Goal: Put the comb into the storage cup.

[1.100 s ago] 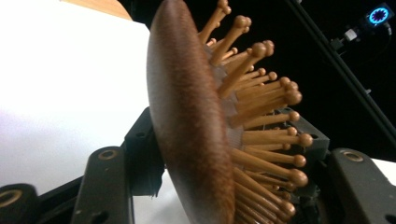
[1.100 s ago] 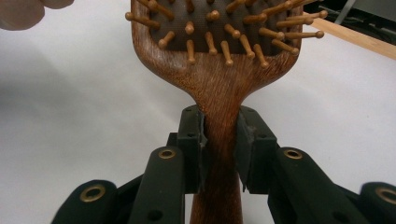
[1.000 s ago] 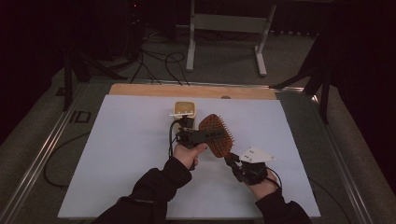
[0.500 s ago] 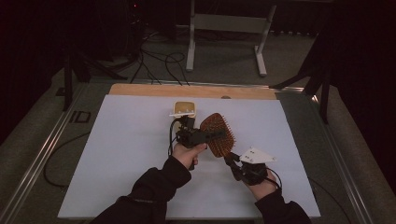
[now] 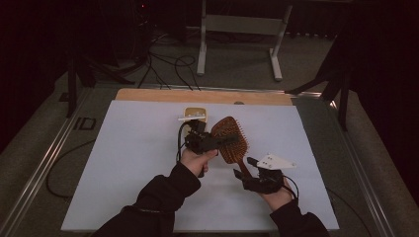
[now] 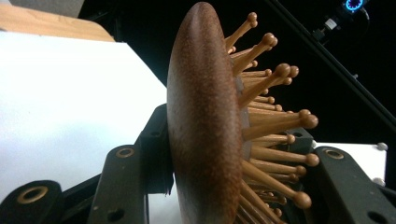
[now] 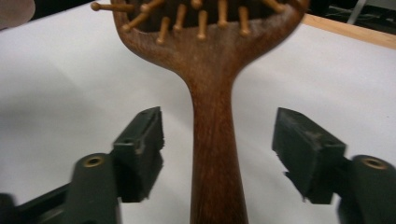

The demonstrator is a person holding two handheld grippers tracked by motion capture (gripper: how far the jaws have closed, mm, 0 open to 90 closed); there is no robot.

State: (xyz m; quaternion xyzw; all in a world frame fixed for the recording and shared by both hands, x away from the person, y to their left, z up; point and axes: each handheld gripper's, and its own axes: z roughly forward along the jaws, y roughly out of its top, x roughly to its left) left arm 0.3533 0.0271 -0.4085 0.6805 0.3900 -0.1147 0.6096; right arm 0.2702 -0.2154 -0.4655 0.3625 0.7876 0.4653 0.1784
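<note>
I can read no brand, label or writing on anything here. My left gripper (image 5: pixel 213 142) is clamped across the oval head of the wooden hairbrush (image 5: pixel 230 138): in the left gripper view one black jaw presses the smooth, speckled, dark-brown domed back (image 6: pixel 205 135) and the other meets the side where the pale, ball-tipped wooden pins (image 6: pixel 275 126) stand out in rows. From the high view, the brush sits near the middle of the white sheet (image 5: pixel 128 163) that covers the table, its head toward 11 o'clock and its handle running toward 5 o'clock, where my right gripper (image 5: pixel 247 173) waits. That gripper's jaws have just been opening and now stand apart; in the right gripper view the slim, grained handle (image 7: pixel 215 154) rises between the two blocky black pads (image 7: pixel 140 149) with white sheet showing on both sides, so neither pad touches it. A grey three-cornered plate (image 5: pixel 274 161) sits on top of the right gripper. Just beyond my left gripper, at 12 o'clock, lies a small pale-yellow rounded thing (image 5: pixel 193 113) whose make I cannot tell. A strip of bare light wood (image 5: pixel 207 96) edges the far side of the sheet.
</note>
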